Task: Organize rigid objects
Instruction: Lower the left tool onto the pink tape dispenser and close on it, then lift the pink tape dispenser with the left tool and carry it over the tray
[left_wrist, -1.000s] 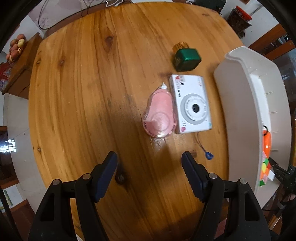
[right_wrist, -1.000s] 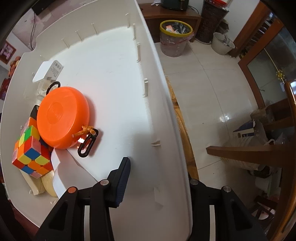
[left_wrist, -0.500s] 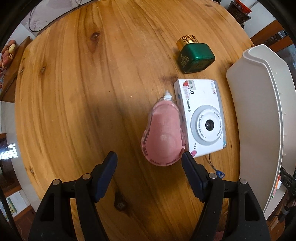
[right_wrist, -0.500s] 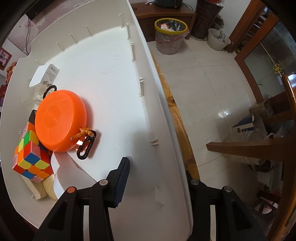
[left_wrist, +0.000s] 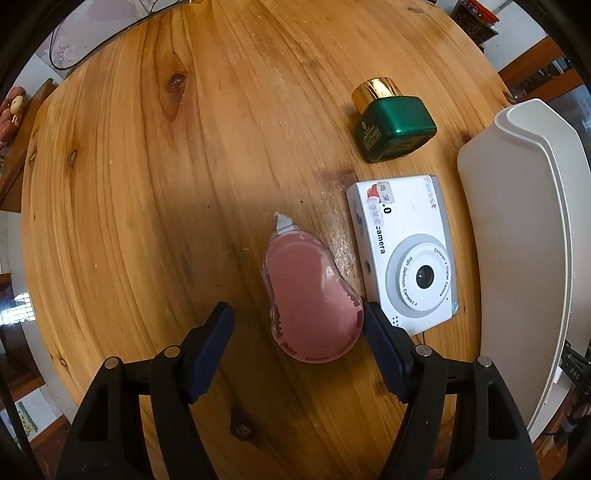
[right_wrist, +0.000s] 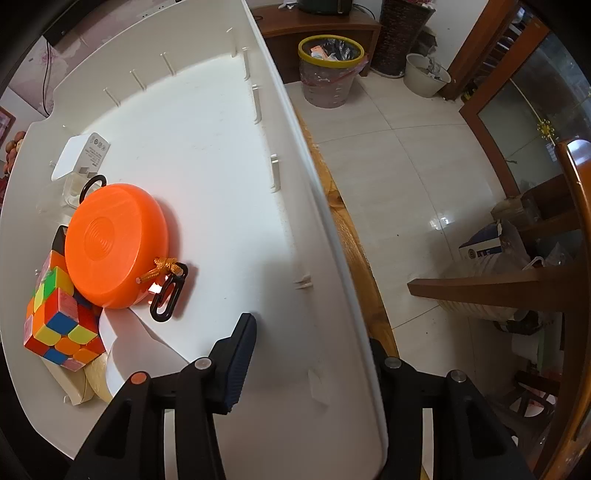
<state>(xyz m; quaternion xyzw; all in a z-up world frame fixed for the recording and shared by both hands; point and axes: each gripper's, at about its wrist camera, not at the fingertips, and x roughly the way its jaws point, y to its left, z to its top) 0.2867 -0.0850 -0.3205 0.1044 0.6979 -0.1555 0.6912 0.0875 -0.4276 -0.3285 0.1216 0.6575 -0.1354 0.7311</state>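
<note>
A pink tape dispenser (left_wrist: 314, 295) lies flat on the round wooden table (left_wrist: 166, 184). My left gripper (left_wrist: 297, 314) is open and points down over it, a finger on each side of its wide end and neither pad pressing. A white toy camera (left_wrist: 402, 254) lies right beside the dispenser, and a green bottle with a gold cap (left_wrist: 395, 125) sits further back. My right gripper (right_wrist: 310, 343) is open and straddles the right wall of the white bin (right_wrist: 321, 206). One finger (right_wrist: 240, 350) is inside, apart from the wall; the other is mostly hidden outside.
In the bin lie an orange disc (right_wrist: 118, 243) with a black clip (right_wrist: 168, 299), a colour cube (right_wrist: 59, 325) and a white charger (right_wrist: 85, 155). The same bin (left_wrist: 517, 240) stands at the table's right edge. A yellow-rimmed waste bin (right_wrist: 332, 70) stands on the tiled floor.
My left gripper has come down and forward, so the pink dispenser now lies between its fingers instead of ahead of them. The right gripper has stayed at the bin wall.
</note>
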